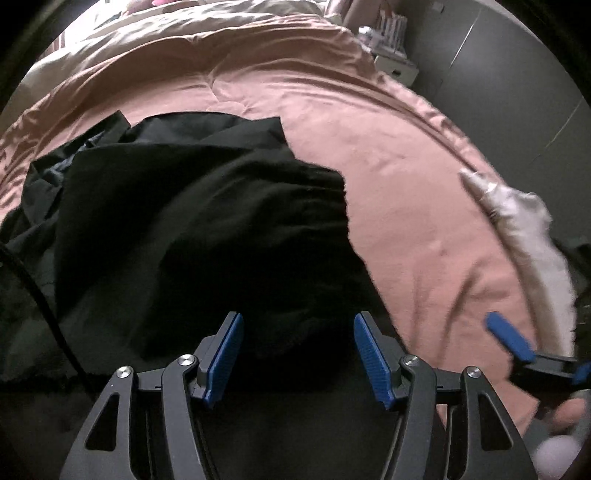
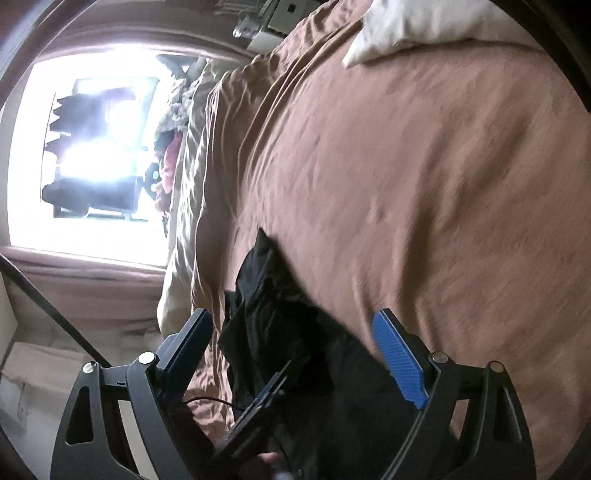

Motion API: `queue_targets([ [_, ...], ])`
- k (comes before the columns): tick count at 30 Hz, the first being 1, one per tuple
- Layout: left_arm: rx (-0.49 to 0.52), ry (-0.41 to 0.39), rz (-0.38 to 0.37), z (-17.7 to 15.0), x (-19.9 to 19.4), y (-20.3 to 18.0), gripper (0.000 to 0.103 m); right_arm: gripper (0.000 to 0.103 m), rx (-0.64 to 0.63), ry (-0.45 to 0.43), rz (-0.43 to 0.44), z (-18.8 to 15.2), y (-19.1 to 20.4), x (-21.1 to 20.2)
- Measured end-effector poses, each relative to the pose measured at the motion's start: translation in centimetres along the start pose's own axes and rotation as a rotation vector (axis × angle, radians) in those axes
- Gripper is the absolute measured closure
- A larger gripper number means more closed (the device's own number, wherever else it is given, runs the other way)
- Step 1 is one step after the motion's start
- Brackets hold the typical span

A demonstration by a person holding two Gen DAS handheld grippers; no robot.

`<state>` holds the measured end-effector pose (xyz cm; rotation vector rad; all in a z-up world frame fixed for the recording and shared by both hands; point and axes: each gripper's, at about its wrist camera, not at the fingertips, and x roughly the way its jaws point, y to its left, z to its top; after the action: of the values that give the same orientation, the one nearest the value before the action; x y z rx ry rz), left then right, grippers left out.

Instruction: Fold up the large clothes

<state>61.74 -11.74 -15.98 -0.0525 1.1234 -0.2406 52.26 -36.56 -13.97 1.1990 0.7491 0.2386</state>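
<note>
A large black garment [image 1: 192, 229] lies crumpled on the pink bedspread [image 1: 406, 177], with a folded layer on top and loose parts spilling to the left. My left gripper [image 1: 299, 321] hangs over its near part, jaws open, with only cloth below them and nothing pinched. One blue finger [image 1: 508, 338] of my right gripper shows at the lower right, off the garment above the pink cover. In the rolled right wrist view, my right gripper [image 2: 293, 317] stands open above the garment [image 2: 273, 317]. The left gripper's finger [image 2: 269, 391] shows low between the right gripper's fingers.
A white fluffy cloth or pillow [image 1: 524, 229] [image 2: 424, 26] lies at the bed's edge. A nightstand with small items [image 1: 391, 55] and grey cabinet doors [image 1: 498, 74] stand beyond. A bright window [image 2: 85, 147] fills the left. A black cable [image 1: 37, 295] crosses the garment.
</note>
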Motion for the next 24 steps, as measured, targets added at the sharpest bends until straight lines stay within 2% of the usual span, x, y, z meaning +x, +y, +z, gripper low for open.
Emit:
queue_targets([
  [3, 0.019, 0.002, 0.054, 0.0, 1.1, -0.5, 0.039, 0.015, 0.011, -0.004, 0.013, 0.4, -0.4, -0.3],
  [7, 0.058, -0.014, 0.109, 0.0, 2.1, -1.4, 0.030, 0.015, 0.027, 0.009, 0.034, 0.1, -1.1, -0.5],
  [10, 0.107, -0.042, 0.161, -0.3, 2.8, -1.9, 0.030, 0.015, 0.033, 0.026, 0.044, -0.3, -1.0, 0.1],
  [12, 0.097, -0.065, 0.171, -0.4, 2.4, -1.4, 0.046, 0.015, 0.032, 0.033, 0.052, -0.6, -0.9, 0.3],
  [13, 0.088, -0.067, 0.137, -0.2, 2.1, -1.1, 0.056, 0.015, 0.031, 0.032, 0.055, -0.7, -0.9, 0.2],
  [16, 0.099, -0.091, 0.102, 0.0, 0.2, -0.9, 0.070, 0.015, 0.019, 0.017, 0.049, -0.9, -0.7, 0.0],
  [21, 0.058, -0.173, 0.036, 0.8, -5.2, 0.7, 0.073, 0.015, -0.025, 0.025, 0.050, -1.3, 0.2, 0.4],
  [24, 0.028, -0.229, 0.039, 1.1, -8.8, 2.6, 0.073, 0.015, -0.068, 0.053, 0.048, -1.8, 1.0, 1.3],
])
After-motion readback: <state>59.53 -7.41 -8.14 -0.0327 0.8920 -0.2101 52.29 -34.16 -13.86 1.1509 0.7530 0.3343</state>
